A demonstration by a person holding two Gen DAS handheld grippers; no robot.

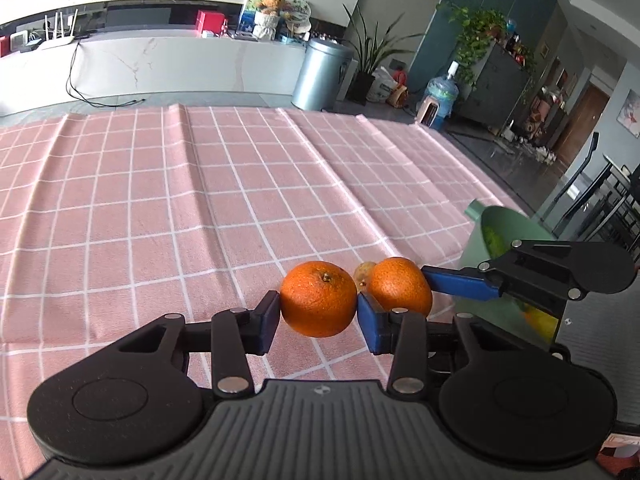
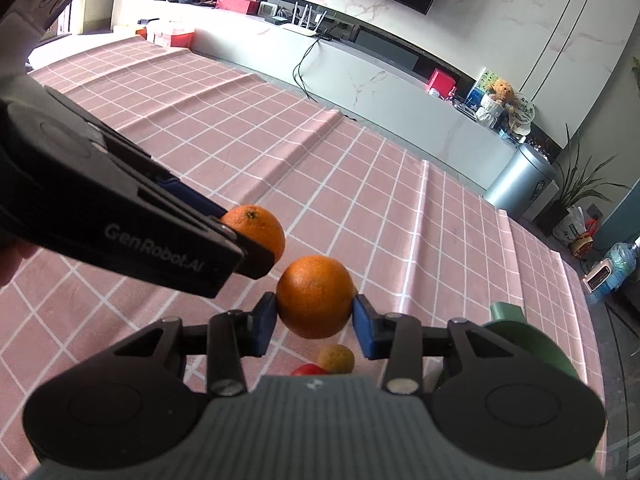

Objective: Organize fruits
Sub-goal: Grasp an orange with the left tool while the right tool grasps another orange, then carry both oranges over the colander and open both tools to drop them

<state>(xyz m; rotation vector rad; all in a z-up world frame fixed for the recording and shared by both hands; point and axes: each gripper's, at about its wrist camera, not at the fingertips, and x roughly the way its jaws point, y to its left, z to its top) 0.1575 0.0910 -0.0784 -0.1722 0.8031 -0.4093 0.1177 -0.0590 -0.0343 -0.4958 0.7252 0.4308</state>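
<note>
Right now both grippers are each pinching an orange above the pink checked tablecloth [image 1: 160, 208]. The left gripper [image 1: 318, 314] is pressing its blue pads against the sides of the first orange [image 1: 319, 298], which is sitting squarely between the fingertips with its stem end facing up. Just beside it, on its right, the right gripper [image 2: 314, 316] is clamping the second orange [image 2: 315, 297] in the same way, pads tight on either flank. From the left wrist view the two fruits are hanging almost side by side, nearly touching, though I cannot tell if they are in contact.

Below the second orange, a small yellowish fruit [image 2: 337, 358] and a red fruit [image 2: 308, 370] are lying on the cloth, close together, the red one half hidden by the gripper body. A green bowl [image 1: 508, 228] is standing at the right edge of the table, partly screened by the right gripper's linkage; something green and something yellow are showing inside it, too blurred to name.
</note>
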